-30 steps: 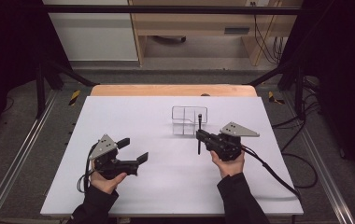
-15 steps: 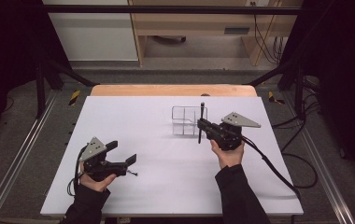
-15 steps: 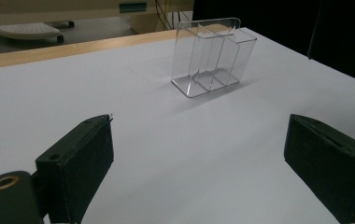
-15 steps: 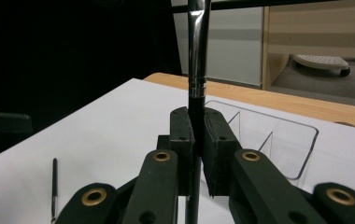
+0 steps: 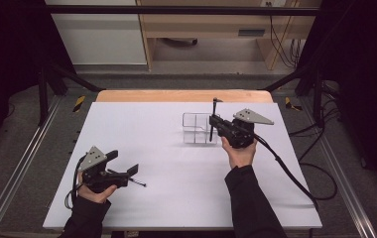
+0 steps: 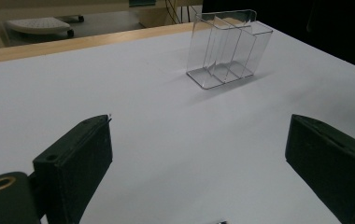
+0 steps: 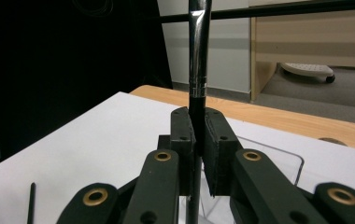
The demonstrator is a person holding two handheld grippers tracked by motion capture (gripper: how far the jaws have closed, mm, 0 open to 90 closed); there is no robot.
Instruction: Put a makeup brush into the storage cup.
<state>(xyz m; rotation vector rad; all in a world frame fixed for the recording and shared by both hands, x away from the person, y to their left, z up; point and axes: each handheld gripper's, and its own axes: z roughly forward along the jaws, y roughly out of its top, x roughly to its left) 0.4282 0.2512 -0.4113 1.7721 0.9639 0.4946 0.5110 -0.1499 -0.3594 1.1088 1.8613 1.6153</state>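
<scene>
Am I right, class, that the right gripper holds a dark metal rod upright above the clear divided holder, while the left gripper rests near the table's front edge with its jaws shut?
Not quite. The left gripper has its jaws wide open, as the left gripper view shows. The rest stands: the right gripper clamps the dark metal rod upright above the clear divided holder.
</scene>
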